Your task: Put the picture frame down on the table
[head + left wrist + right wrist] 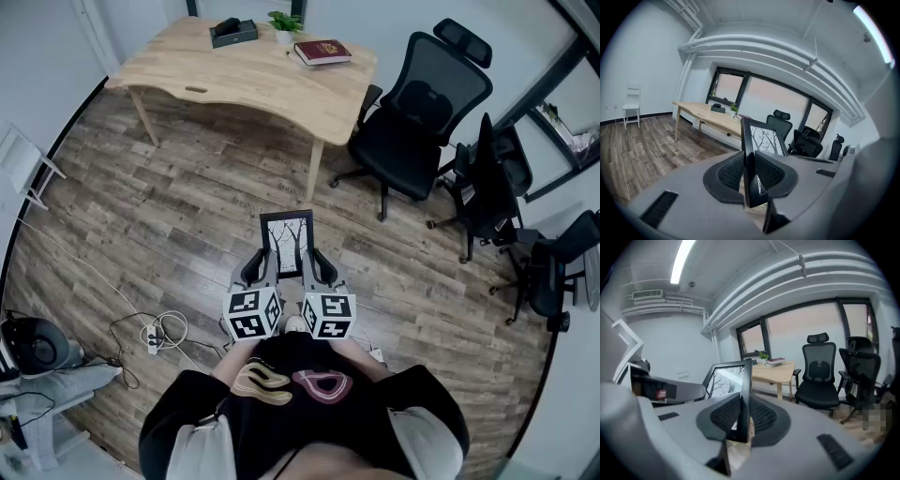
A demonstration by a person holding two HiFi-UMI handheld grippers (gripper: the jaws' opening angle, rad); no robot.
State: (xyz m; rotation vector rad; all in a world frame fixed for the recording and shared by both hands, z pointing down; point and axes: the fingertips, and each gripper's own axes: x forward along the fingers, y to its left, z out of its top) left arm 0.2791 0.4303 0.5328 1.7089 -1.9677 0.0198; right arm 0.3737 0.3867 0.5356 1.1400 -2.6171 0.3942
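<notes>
The picture frame [287, 240], black-edged with a bare-tree drawing in it, is held upright in the air over the wood-plank floor [187, 225], in front of the person's chest and well apart from the table [234, 80]. The left gripper [258, 267] clamps the frame's left edge between its ribbed pads, and the right gripper [320, 267] clamps the right edge the same way, so both sets of jaws are closed onto the frame's border. Between the frame and the table lies a stretch of floor. The pale wooden tabletop carries three things, all set along its far edge: a black box [232, 32], a small potted plant [284, 24] and a dark red book [322, 52]; the nearer part of the top is bare wood. A black office chair [421, 117] stands just beside the table's right end, with two more black chairs [511, 216] further right along the wall. At lower left a white power strip with coiled cable [157, 334] lies on the floor, near a grey cloth and other gear that is too small to make out. A white chair [632, 102] stands against the left wall.
</notes>
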